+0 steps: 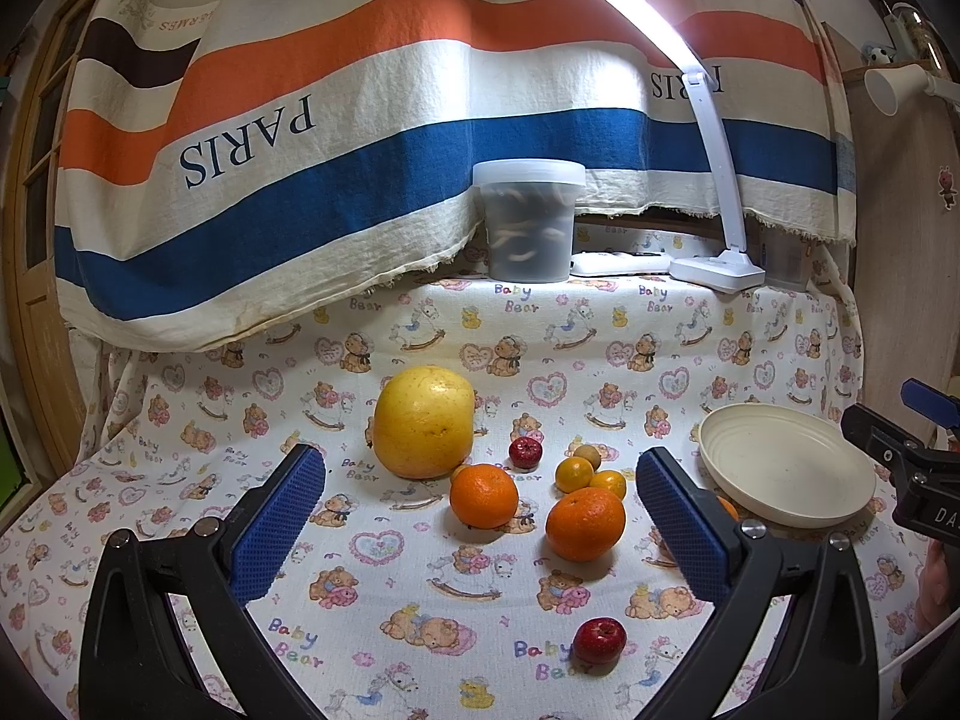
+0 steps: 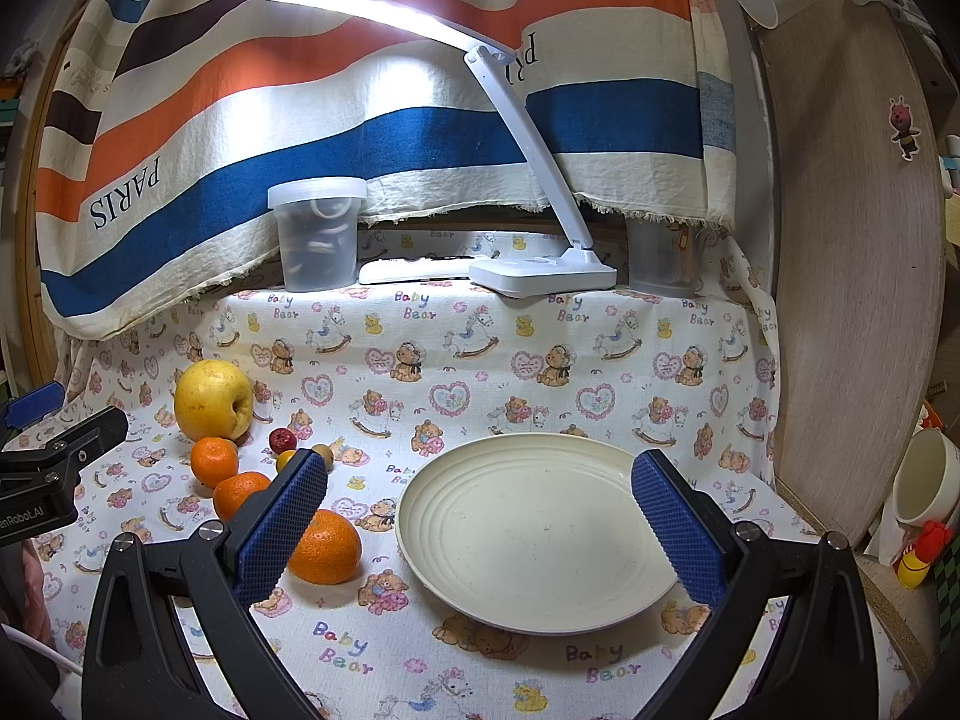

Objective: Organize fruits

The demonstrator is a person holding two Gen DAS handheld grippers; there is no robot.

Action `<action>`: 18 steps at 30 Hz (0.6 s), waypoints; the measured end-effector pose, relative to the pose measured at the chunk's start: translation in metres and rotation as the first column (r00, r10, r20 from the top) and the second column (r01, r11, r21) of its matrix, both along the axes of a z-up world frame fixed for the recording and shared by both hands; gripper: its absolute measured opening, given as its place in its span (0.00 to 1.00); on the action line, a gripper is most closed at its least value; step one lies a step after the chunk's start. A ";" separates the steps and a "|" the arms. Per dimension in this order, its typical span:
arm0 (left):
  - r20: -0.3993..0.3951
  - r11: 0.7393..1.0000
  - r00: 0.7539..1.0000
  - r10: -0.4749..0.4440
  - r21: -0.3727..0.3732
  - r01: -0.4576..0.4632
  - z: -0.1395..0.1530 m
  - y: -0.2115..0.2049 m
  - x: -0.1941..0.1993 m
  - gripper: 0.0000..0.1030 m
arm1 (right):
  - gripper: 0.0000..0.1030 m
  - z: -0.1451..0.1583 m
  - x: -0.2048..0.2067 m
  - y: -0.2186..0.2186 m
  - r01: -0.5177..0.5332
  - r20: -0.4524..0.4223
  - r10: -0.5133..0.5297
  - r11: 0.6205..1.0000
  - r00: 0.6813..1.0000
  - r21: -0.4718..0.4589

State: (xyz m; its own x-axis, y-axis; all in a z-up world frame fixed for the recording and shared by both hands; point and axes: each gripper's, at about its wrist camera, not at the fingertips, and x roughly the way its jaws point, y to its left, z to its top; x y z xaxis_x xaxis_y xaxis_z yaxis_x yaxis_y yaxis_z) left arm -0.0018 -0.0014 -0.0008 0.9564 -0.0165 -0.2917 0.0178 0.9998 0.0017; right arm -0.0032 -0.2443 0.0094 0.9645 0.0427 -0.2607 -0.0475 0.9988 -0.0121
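A big yellow pomelo (image 1: 423,420) lies on the bear-print cloth, with two oranges (image 1: 483,495) (image 1: 585,523), small kumquats (image 1: 574,473) and two small red fruits (image 1: 525,453) (image 1: 599,640) in front of it. A cream plate (image 1: 786,465) sits empty at the right. My left gripper (image 1: 480,516) is open and empty above the oranges. My right gripper (image 2: 477,528) is open and empty over the plate (image 2: 540,534); an orange (image 2: 327,546) lies by its left finger. The pomelo (image 2: 213,399) is far left in the right wrist view.
A lidded plastic tub (image 1: 531,219), a white desk lamp (image 1: 717,264) and a white remote stand on the raised shelf behind. A striped cloth hangs over the back. A wooden panel (image 2: 858,300) and a cup (image 2: 927,480) stand at the right.
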 end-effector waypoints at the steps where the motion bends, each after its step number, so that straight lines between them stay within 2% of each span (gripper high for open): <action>1: 0.001 1.000 1.000 0.000 0.001 0.000 0.000 0.000 0.000 1.00 | 0.99 0.000 0.000 0.000 0.000 -0.001 0.000 1.000 1.000 0.000; 18: 0.000 1.000 1.000 0.001 0.001 -0.001 -0.001 0.001 0.000 1.00 | 0.99 0.001 0.001 0.000 0.003 -0.004 -0.003 1.000 1.000 0.005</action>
